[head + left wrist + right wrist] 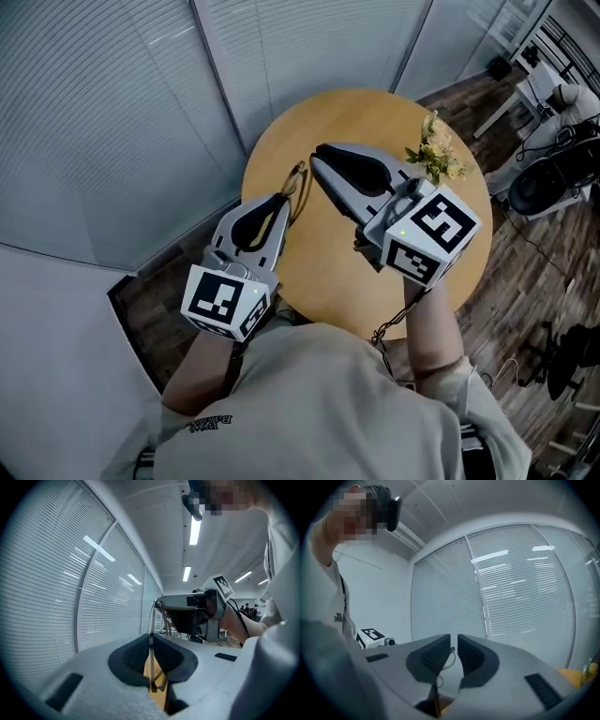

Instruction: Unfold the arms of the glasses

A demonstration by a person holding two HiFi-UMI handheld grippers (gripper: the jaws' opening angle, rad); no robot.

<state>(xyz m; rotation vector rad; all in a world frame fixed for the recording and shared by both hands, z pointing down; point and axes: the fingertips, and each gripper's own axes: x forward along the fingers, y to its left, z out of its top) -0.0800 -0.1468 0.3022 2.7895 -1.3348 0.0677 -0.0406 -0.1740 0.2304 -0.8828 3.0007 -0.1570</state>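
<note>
Thin wire-framed glasses hang in the air over the round wooden table, between my two grippers. My left gripper is shut on the frame. In the left gripper view the wire stands upright, pinched between the dark pads. My right gripper comes in from the right, its jaws nearly together at the top of the glasses. In the right gripper view a thin curved arm wire sits in the narrow slit between the pads. Both grippers point level.
A small bunch of yellow-white flowers stands on the table's far right side. Slatted glass walls close in behind and to the left of the table. An office chair and cables sit on the wood floor at the right.
</note>
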